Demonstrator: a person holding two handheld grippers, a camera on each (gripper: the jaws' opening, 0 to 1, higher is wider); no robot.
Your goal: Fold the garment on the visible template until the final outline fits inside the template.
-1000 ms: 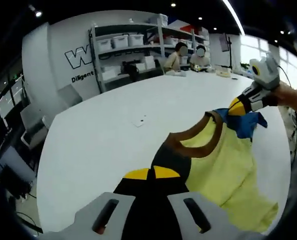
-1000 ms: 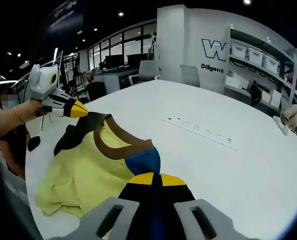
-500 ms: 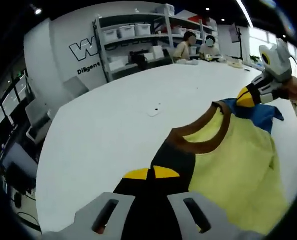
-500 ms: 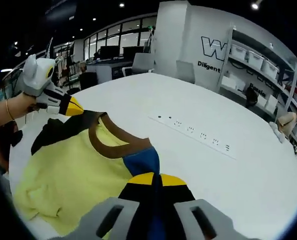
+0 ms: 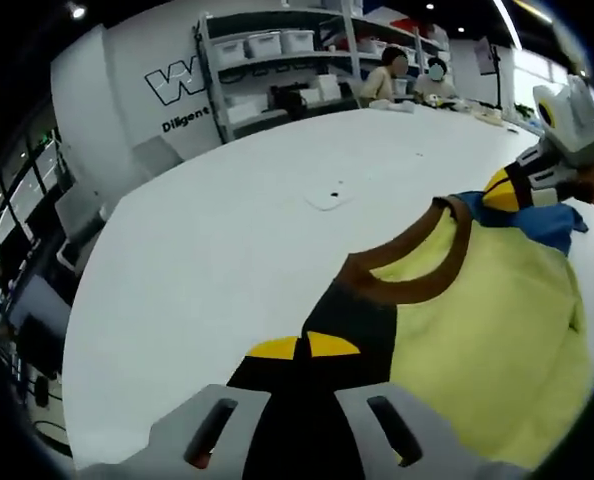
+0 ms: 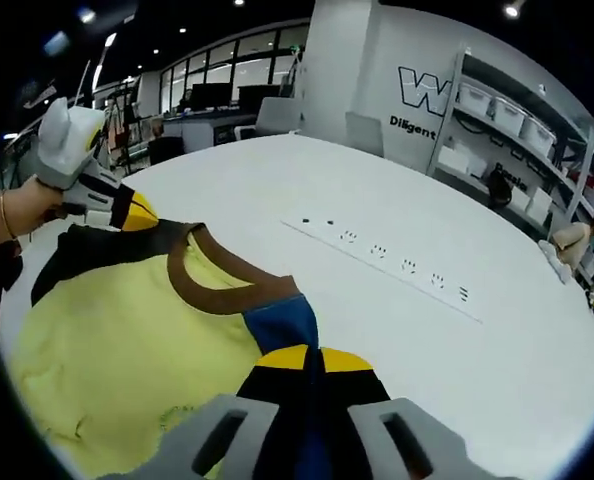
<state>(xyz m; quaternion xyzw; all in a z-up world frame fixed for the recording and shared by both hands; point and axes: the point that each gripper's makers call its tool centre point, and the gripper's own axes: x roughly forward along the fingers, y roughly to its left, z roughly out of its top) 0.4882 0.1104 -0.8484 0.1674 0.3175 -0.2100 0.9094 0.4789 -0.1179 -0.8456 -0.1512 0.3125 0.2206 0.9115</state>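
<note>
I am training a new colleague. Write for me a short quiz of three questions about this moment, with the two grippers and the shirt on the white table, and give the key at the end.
1. True or false: the left gripper is shut on the black shoulder of the shirt.
2. Which colour is the shirt's collar band? A) red B) brown C) white
3. Fill in the word: the right gripper is shut on the ____ shoulder of the shirt, above the white table.

Key: 1. true. 2. B. 3. blue.
</note>
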